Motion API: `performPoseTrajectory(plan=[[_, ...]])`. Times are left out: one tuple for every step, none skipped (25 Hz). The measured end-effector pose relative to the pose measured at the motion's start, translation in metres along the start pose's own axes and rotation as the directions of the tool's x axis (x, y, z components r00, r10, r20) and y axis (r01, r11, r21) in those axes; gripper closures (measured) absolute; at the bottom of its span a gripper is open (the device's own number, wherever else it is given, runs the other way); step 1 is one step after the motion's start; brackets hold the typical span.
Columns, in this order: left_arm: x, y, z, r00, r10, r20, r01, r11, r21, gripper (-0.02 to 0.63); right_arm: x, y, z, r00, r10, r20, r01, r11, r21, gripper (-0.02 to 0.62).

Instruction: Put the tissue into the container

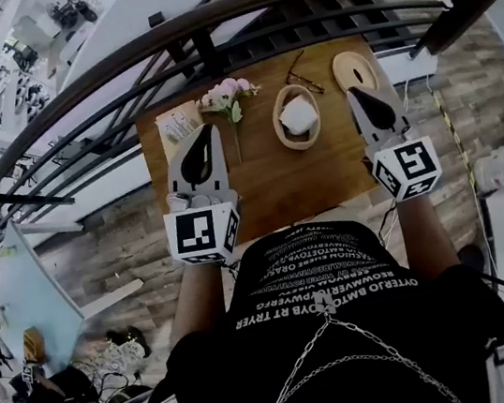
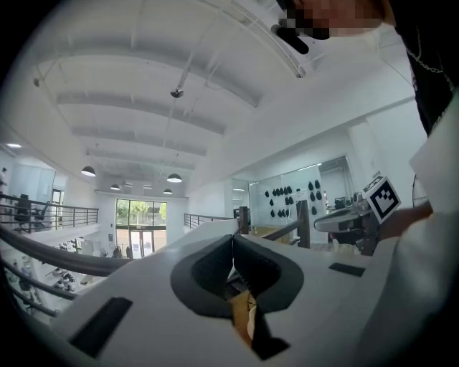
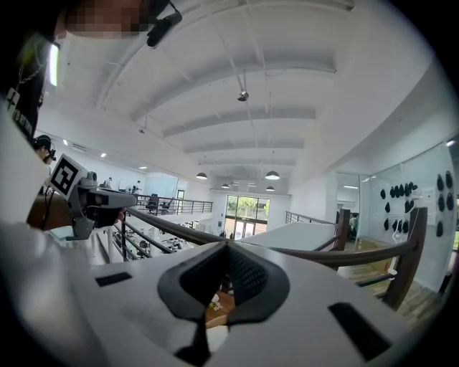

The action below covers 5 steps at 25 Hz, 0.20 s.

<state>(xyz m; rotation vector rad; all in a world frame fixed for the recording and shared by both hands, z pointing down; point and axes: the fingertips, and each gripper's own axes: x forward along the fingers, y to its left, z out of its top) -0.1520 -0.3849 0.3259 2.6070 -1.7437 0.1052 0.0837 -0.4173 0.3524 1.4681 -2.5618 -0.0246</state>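
While held above the brown wooden counter (image 1: 270, 198), the left tongs (image 1: 212, 128) are closed tip to tip and empty. The crumpled white tissue (image 1: 298, 114) lies inside the oval wooden container (image 1: 284, 136), between both tongs and touching neither. The right tongs (image 1: 352, 92) are also closed on nothing.

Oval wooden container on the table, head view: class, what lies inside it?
Inside the oval wooden container, a white crumpled tissue fills the middle. The container's bottom beneath the tissue is covered, so anything under it cannot be seen.
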Motion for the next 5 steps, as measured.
performPoseTrajectory(plan=[[-0.0011,-0.0005,0.0000,1.000,-0.004,0.001,0.004,1.000,0.000,0.577,-0.0014,0.0012,-0.0002,1.000,-0.002,-0.001,0.002,1.000,0.000,0.581],[-0.0022,-0.0011,-0.0002,1.000,-0.007,0.003,0.007,1.000,0.000,0.577,-0.0028,0.0024,-0.0006,1.000,-0.003,-0.002,0.003,1.000,0.000,0.581],[-0.0034,-0.0017,-0.0004,1.000,-0.009,0.005,0.009,1.000,0.000,0.577,-0.0041,0.0035,-0.0010,1.000,-0.005,-0.002,0.005,1.000,0.001,0.581],[-0.0045,-0.0022,-0.0006,1.000,-0.012,0.006,0.012,1.000,0.001,0.577,-0.0053,0.0045,-0.0013,1.000,-0.005,-0.001,0.005,1.000,0.003,0.581],[-0.0057,-0.0028,-0.0009,1.000,-0.014,0.008,0.014,1.000,0.002,0.577,-0.0065,0.0055,-0.0017,1.000,-0.006,0.000,0.006,1.000,0.004,0.581]])
